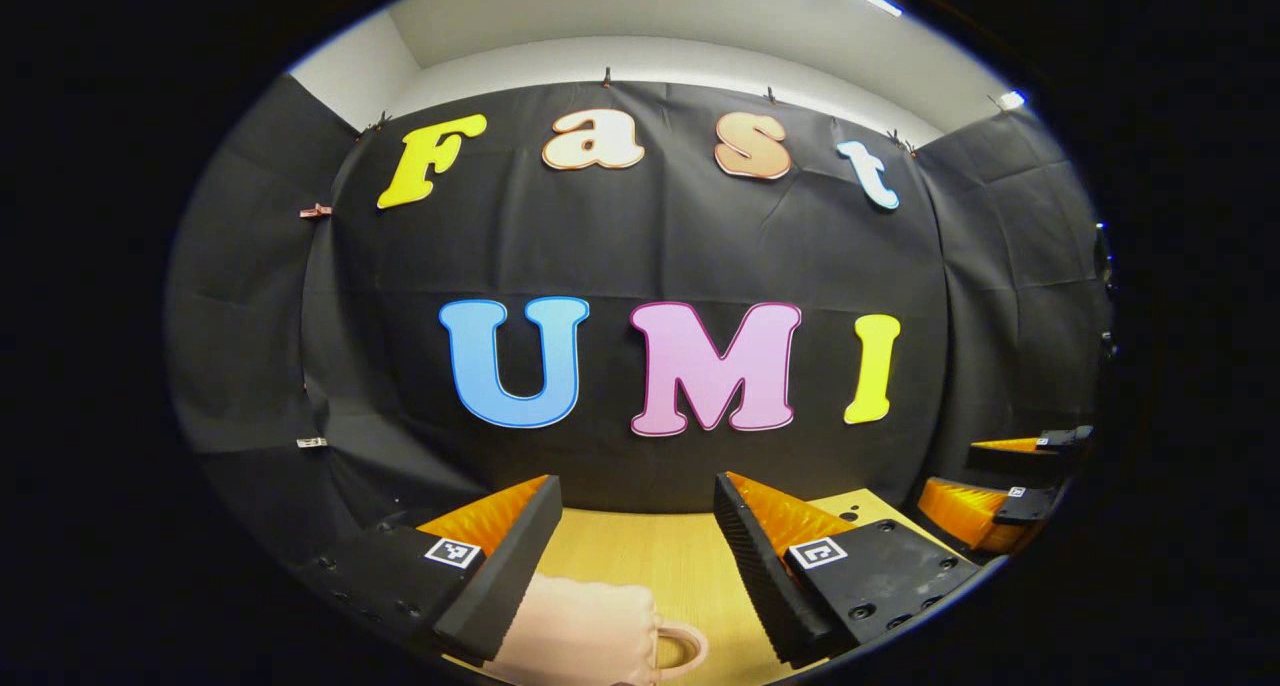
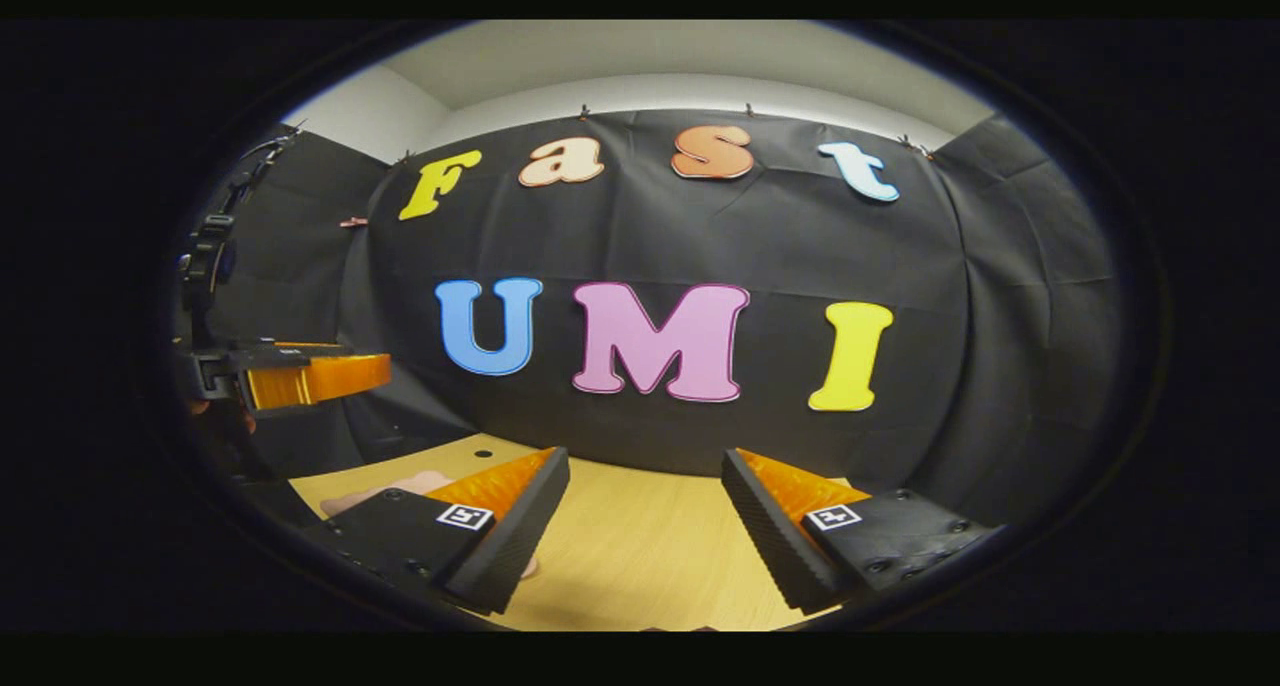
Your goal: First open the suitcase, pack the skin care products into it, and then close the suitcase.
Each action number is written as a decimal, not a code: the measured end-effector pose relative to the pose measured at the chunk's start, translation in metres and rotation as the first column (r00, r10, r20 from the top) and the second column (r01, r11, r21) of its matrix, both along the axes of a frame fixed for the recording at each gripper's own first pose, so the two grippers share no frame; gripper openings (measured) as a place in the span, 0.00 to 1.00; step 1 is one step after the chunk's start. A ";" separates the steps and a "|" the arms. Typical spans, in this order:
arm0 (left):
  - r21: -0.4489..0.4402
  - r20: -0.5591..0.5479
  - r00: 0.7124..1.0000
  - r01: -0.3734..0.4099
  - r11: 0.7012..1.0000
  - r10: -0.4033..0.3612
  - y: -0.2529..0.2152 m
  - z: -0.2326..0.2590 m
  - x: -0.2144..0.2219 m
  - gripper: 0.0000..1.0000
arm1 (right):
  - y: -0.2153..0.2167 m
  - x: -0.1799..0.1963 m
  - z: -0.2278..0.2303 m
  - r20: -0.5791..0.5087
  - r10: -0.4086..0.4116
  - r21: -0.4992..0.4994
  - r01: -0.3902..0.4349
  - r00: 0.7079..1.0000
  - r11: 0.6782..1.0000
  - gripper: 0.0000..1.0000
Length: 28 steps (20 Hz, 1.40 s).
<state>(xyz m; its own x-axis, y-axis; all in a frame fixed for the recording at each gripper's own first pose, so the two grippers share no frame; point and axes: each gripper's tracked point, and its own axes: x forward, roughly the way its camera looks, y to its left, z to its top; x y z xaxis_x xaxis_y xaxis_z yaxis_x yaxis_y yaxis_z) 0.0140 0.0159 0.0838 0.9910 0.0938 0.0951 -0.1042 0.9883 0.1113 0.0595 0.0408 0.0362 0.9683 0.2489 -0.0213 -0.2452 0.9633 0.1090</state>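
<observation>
Grippers raised, suitcase untouched.
You held left gripper [image 1: 637, 541] and right gripper [image 2: 645, 521] gaping and empty above the table [image 2: 620, 556], likely staging to open the pink case [image 1: 585, 636].

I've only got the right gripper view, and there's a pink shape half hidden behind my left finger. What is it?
Observer: In the left gripper view it is a pink case with a loop handle on its right side.
Operator: Is the left gripper gripping it?
Observer: No. The left gripper is open; the case lies low between its fingers, close by the left one. I cannot tell if they touch.
Operator: Where's my gripper from there?
Observer: The right gripper shows at the far right, apart from the case, by the wooden table.
</observation>
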 end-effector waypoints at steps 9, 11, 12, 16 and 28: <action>0.060 0.049 0.998 -0.044 0.997 0.041 0.014 0.016 -0.030 0.96 | 0.046 0.011 0.025 0.063 0.112 -0.003 -0.112 0.992 0.994 0.94; 0.047 0.042 0.998 -0.044 0.998 0.042 0.016 0.016 -0.033 0.96 | 0.057 0.009 0.026 0.063 0.137 -0.004 -0.137 0.988 0.991 0.97; 0.044 0.040 0.998 -0.051 0.998 0.049 0.020 0.015 -0.036 0.96 | 0.061 0.009 0.028 0.066 0.148 -0.003 -0.148 0.987 0.989 0.97; 0.047 0.050 0.995 -0.084 0.995 0.082 0.032 0.019 -0.047 0.96 | 0.082 0.008 0.032 0.073 0.189 -0.003 -0.189 0.979 0.982 0.98; 0.025 0.051 0.983 -0.178 0.984 0.176 0.066 0.021 -0.073 0.96 | 0.119 0.003 0.037 0.086 0.264 0.003 -0.265 0.961 0.964 0.98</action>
